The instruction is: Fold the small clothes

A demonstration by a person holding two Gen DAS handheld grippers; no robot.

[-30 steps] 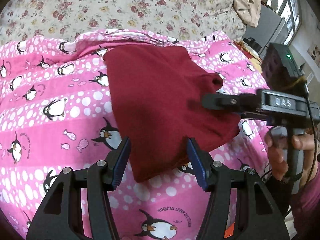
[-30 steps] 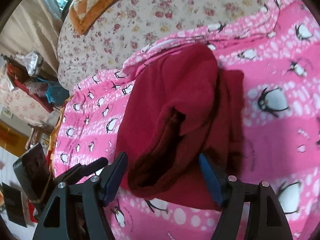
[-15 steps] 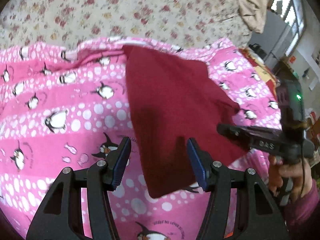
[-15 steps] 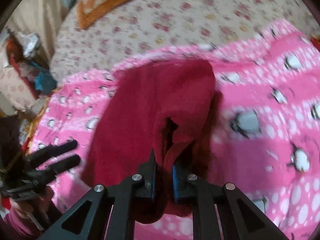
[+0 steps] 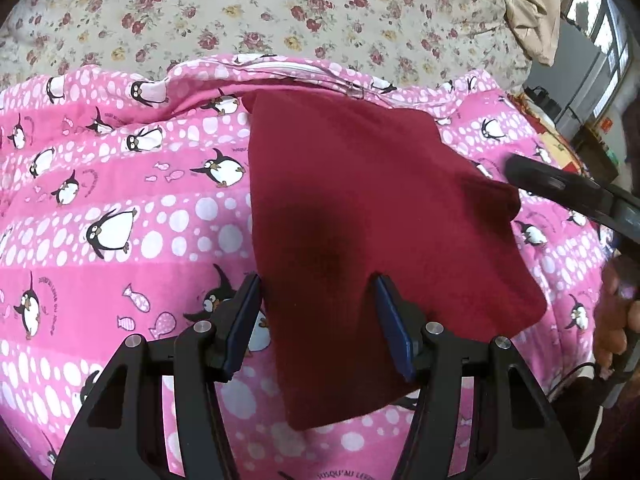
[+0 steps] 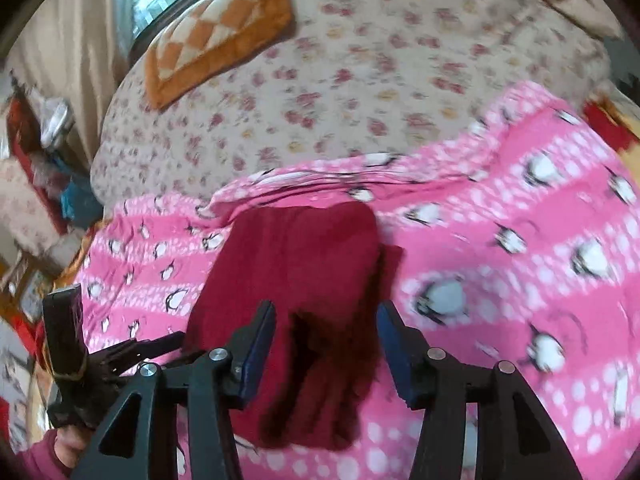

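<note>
A dark red garment (image 5: pixel 372 216) lies folded flat on a pink penguin blanket (image 5: pixel 104 216); it also shows in the right wrist view (image 6: pixel 296 280). My left gripper (image 5: pixel 318 320) is open and empty, hovering over the garment's near edge. My right gripper (image 6: pixel 326 340) is open and empty above the garment's near end, its jaws apart on either side of a dark fold. The right gripper's body also shows at the right edge of the left wrist view (image 5: pixel 568 196). The left gripper shows at the lower left of the right wrist view (image 6: pixel 120 356).
The pink blanket (image 6: pixel 520 264) covers a bed with a floral sheet (image 5: pixel 280 12). An orange checked cushion (image 6: pixel 216 36) lies at the back. Clutter and shelves (image 6: pixel 44 184) stand left of the bed, and a window (image 5: pixel 608 36) is at the right.
My right gripper was shut on a fold of the red garment half a second ago; now it has opened and let go. The garment lies flatter. The left gripper stayed open.
</note>
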